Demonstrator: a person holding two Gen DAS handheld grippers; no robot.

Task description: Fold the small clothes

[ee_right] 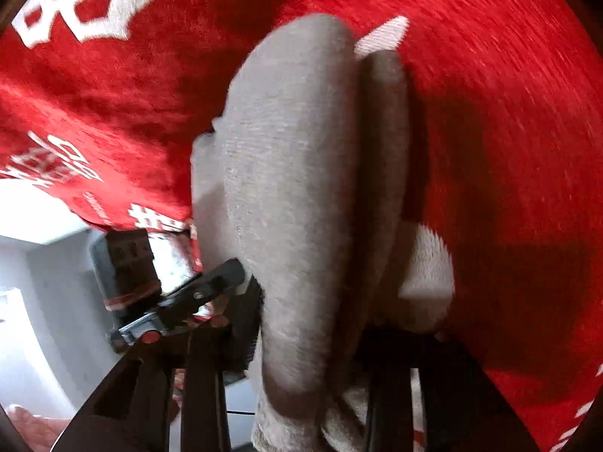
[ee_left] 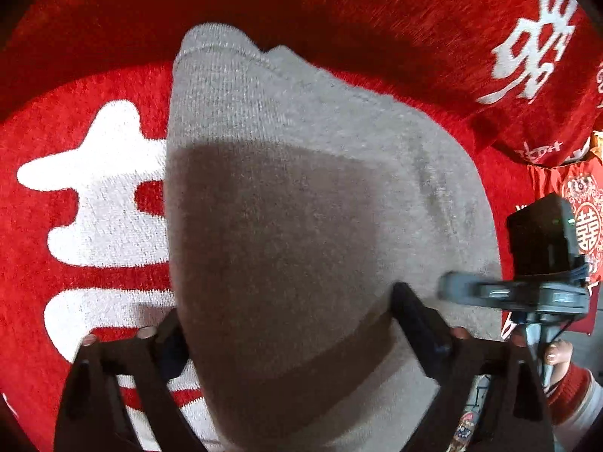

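Observation:
A small grey knitted garment (ee_left: 301, 196) lies spread over a red plush cloth with white characters (ee_left: 94, 188). My left gripper (ee_left: 286, 324) is open, its two dark fingers set wide on either side of the garment's near part. In the right wrist view the same grey garment (ee_right: 301, 188) runs folded and bunched between my right gripper's fingers (ee_right: 309, 342), which are shut on it. The right gripper also shows in the left wrist view (ee_left: 490, 293), at the garment's right edge. The left gripper's body shows in the right wrist view (ee_right: 177, 301).
The red cloth (ee_right: 508, 113) covers the whole work surface. Its edge hangs at the right in the left wrist view (ee_left: 527, 75). A red and white decorated item (ee_left: 584, 218) lies past that edge. A pale floor (ee_right: 37, 301) shows below the cloth's edge.

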